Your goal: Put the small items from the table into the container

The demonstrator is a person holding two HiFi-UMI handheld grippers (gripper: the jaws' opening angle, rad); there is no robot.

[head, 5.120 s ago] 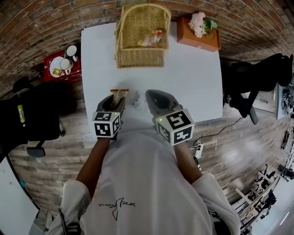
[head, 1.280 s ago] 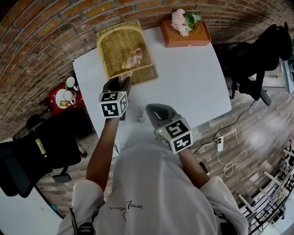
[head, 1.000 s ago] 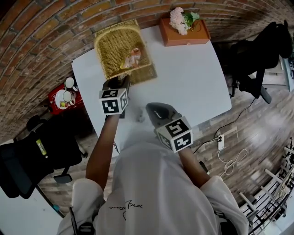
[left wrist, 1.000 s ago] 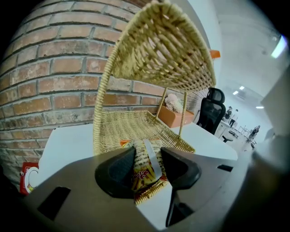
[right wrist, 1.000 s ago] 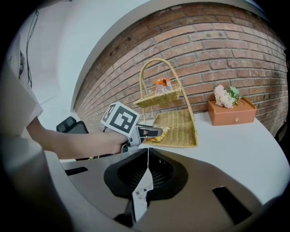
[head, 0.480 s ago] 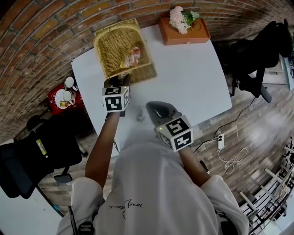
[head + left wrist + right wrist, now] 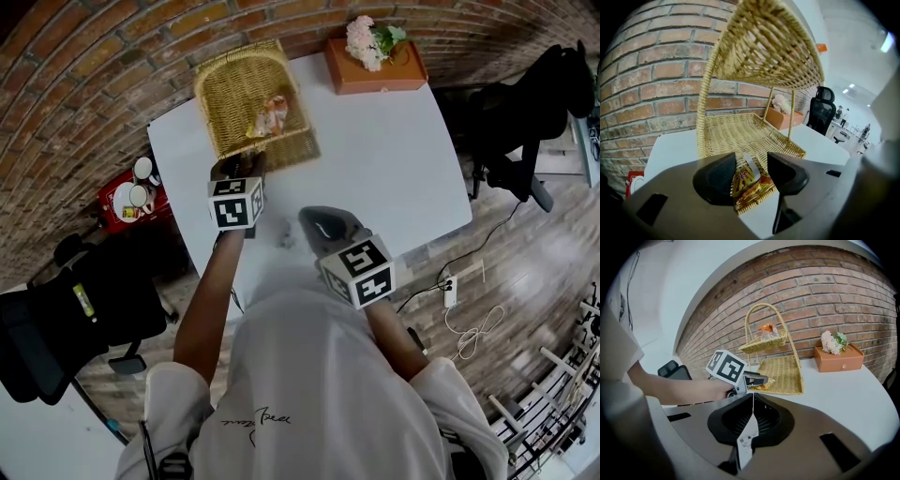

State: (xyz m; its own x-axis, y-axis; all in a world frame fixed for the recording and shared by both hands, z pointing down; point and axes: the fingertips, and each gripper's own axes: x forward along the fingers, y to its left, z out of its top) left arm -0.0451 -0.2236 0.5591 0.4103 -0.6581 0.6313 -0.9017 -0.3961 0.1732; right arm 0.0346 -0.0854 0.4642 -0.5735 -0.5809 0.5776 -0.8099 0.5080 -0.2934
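The left arm [image 7: 208,305] reaches forward, forearm bare. Its left gripper [image 7: 751,165] tilts downward, and the jaws are opening with a snack packet [image 7: 746,182] between them. The right gripper [image 7: 753,398] sits nearer the body, also tilted downward, its jaws closed on a white paper tag [image 7: 746,439].

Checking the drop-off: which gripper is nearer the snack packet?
Left. The left gripper, jaws opening, straddles the snack packet on the front edge of the basket; the right gripper, shut on a white slip, sits well back.
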